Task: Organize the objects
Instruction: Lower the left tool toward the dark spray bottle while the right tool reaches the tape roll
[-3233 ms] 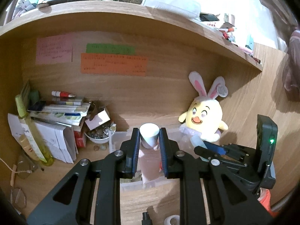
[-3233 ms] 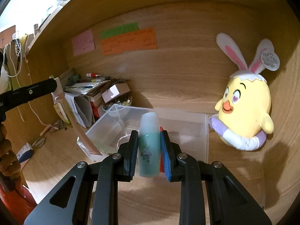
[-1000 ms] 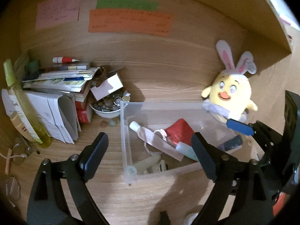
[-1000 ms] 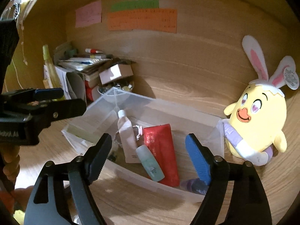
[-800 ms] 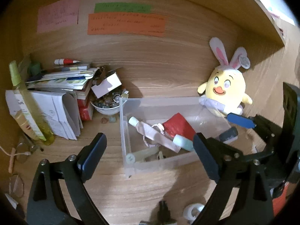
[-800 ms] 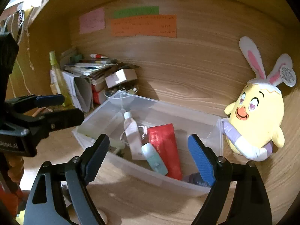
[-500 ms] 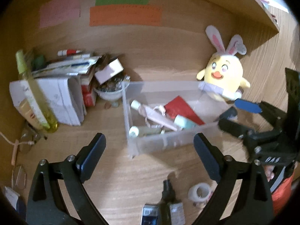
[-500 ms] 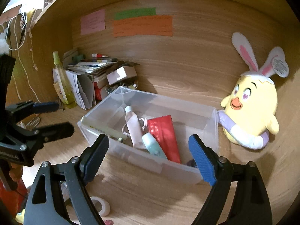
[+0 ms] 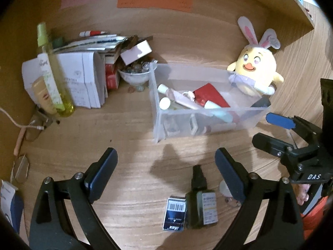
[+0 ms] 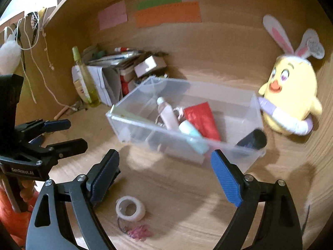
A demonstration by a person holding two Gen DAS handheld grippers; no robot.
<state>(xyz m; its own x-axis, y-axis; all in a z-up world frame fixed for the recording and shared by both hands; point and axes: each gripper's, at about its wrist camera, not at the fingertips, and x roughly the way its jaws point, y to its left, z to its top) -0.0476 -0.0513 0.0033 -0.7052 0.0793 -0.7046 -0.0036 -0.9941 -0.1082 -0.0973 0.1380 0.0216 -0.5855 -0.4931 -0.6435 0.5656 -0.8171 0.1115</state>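
Note:
A clear plastic bin (image 9: 158,125) (image 10: 135,129) stands on the wooden desk and holds a pink tube (image 10: 166,114), a red pouch (image 10: 199,118), a mint bottle (image 10: 191,134) and other small items. My left gripper (image 9: 165,156) is open and empty, hovering in front of the bin above a dark green bottle (image 9: 200,206) and a small barcoded box (image 9: 174,212). My right gripper (image 10: 164,158) is open, its jaws still opening with nothing between them, above a white tape roll (image 10: 130,207) and a pink hair tie (image 10: 139,233).
A yellow plush chick (image 9: 256,73) with rabbit ears leans against the bin's right end. At the back left stand stacked papers (image 9: 83,79), a yellow-green spray bottle (image 9: 52,73) and a bowl of beads (image 9: 135,77). Glasses (image 9: 20,168) lie at the far left.
Both grippers earlier held a tube and the mint bottle; these now lie in the bin. Both have drawn back and down from the bin, bringing the dark bottle, box and tape roll into view.

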